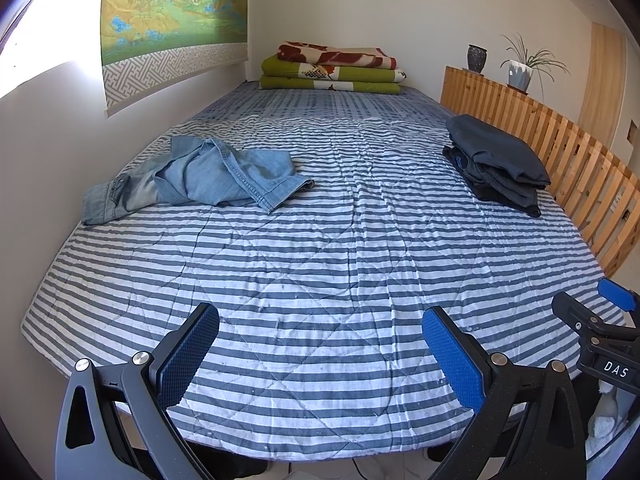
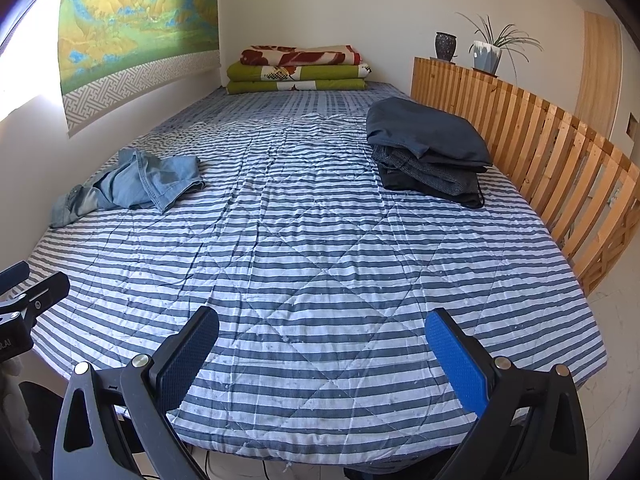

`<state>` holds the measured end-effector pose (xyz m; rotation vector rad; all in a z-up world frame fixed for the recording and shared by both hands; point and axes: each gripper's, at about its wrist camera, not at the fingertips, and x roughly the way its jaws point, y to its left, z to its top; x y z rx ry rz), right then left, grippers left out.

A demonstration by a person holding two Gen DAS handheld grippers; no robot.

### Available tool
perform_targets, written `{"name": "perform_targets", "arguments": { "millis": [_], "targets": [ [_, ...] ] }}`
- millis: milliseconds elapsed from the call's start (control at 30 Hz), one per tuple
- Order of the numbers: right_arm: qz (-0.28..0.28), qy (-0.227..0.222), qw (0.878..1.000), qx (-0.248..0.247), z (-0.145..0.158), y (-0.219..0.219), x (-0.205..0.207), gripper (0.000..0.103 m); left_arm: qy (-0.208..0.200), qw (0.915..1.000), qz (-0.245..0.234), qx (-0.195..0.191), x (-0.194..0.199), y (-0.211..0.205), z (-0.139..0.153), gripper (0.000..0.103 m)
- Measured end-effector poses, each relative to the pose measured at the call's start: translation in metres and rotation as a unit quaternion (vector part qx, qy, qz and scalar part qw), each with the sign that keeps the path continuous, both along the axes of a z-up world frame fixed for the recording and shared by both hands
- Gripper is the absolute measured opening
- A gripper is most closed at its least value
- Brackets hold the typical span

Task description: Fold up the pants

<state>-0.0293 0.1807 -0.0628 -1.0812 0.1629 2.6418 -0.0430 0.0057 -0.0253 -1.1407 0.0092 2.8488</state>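
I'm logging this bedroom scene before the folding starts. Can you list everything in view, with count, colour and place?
light denim pants: one, pale blue, crumpled on the bed's left side
folded clothes stack: one pile, dark navy and grey, right side by the rail
striped quilt: one, blue and white, covering the bed
folded blankets: one stack, green below, red and cream on top, at the far end
slatted rail: one, light wood, along the right edge
vase: one, dark, on the rail's ledge
potted plant: one, green in a pale pot, beside the vase
wall hanging: one, green and gold landscape, left wall
left gripper: open, blue pads, over the near edge
right gripper: open, blue pads, over the near edge
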Motion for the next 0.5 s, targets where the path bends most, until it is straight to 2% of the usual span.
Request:
{"name": "perform_targets", "arguments": {
  "millis": [500],
  "targets": [
    [0.018,-0.004,1.000,0.004,0.000,-0.013,-0.029,0.101,0.000,0.9998,0.021,0.000,-0.022,-0.022,-0.002,0.102]
  ]
}}
